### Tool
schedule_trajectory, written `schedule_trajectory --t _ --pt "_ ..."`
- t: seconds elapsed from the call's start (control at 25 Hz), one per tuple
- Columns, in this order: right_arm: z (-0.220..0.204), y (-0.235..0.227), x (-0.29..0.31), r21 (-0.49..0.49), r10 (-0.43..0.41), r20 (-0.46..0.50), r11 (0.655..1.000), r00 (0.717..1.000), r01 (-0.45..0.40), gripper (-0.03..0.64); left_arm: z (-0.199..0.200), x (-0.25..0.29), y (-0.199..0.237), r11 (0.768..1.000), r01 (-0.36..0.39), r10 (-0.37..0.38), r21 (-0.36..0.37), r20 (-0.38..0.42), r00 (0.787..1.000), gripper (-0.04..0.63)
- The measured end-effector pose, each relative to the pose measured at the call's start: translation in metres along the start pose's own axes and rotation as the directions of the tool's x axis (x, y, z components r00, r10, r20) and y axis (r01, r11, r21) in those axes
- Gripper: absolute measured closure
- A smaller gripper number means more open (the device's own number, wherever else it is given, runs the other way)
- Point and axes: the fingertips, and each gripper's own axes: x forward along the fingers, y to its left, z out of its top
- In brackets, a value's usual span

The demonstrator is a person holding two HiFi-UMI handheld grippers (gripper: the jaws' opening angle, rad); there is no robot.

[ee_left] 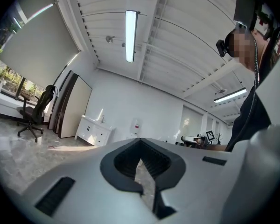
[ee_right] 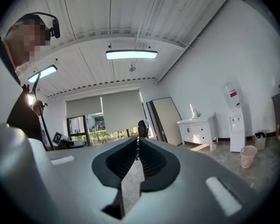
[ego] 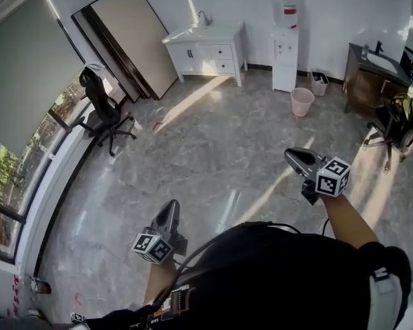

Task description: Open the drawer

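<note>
Floor tiles (ego: 213,150) of grey, glossy marble pattern run across a wide room, with sun patches lying ahead of both grippers. The left gripper (ego: 171,210) and the right gripper (ego: 294,156) are held level over bare floor in front of the person (ego: 289,280), with nothing near either tip. In the left gripper view the left gripper's (ee_left: 140,141) jaws stand together at the tips with nothing between them; only a sliver of floor shows through the slot nearer the base. In the right gripper view the right gripper's (ee_right: 137,140) jaws are likewise pressed together and empty.

Far ahead of the jaws, against the back wall, stands a white cabinet (ego: 208,50) with a sink on top, and its drawers (ego: 221,57) are shut, well apart from both grippers. Just right of it are a water dispenser (ego: 285,43) and a pink bin (ego: 302,102). A large board (ego: 127,36) leans on the wall to the cabinet's left. Left of the left jaws an office chair (ego: 103,112) stands near the window (ego: 3,184). Right of the right jaws are a dark wooden cabinet (ego: 368,81) and a cluttered chair (ego: 399,122). Between the jaws and the white cabinet the floor lies open.
</note>
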Motion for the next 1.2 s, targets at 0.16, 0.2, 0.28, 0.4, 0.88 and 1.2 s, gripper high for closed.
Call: schedule_trajectory --t 0.16,0.2,0.28,0.4,0.88,1.2 --pt "0.001 -0.039 0.011 0.008 0.033 -0.007 0.999 0.999 -0.033 0.625 -0.002 0.046 -0.008 1.0 0.005 -0.005 0.004 0.002 1.0 0.604" --pt "0.0 -0.046 0.015 0.01 0.038 -0.009 0.999 0.999 -0.038 0.624 -0.004 0.055 -0.008 1.0 0.003 -0.003 0.004 -0.007 1.0 0.604" --pt "0.001 -0.056 0.02 0.017 0.043 -0.011 0.999 0.999 -0.043 0.625 -0.005 0.069 -0.008 1.0 0.003 -0.003 0.001 -0.032 0.999 0.604" --pt "0.002 -0.067 0.024 0.025 0.039 -0.007 0.999 0.999 -0.038 0.626 -0.005 0.089 -0.001 1.0 0.021 -0.02 0.004 -0.045 0.999 0.604" --pt "0.005 -0.105 0.095 -0.009 -0.101 -0.018 0.995 0.995 0.101 0.626 0.01 0.17 0.09 0.985 0.168 -0.169 -0.034 -0.047 0.984 0.604" --pt "0.026 -0.093 0.214 -0.006 -0.153 0.04 0.988 0.987 0.154 0.626 0.075 0.188 0.211 0.978 0.211 -0.211 0.001 -0.049 0.976 0.604"
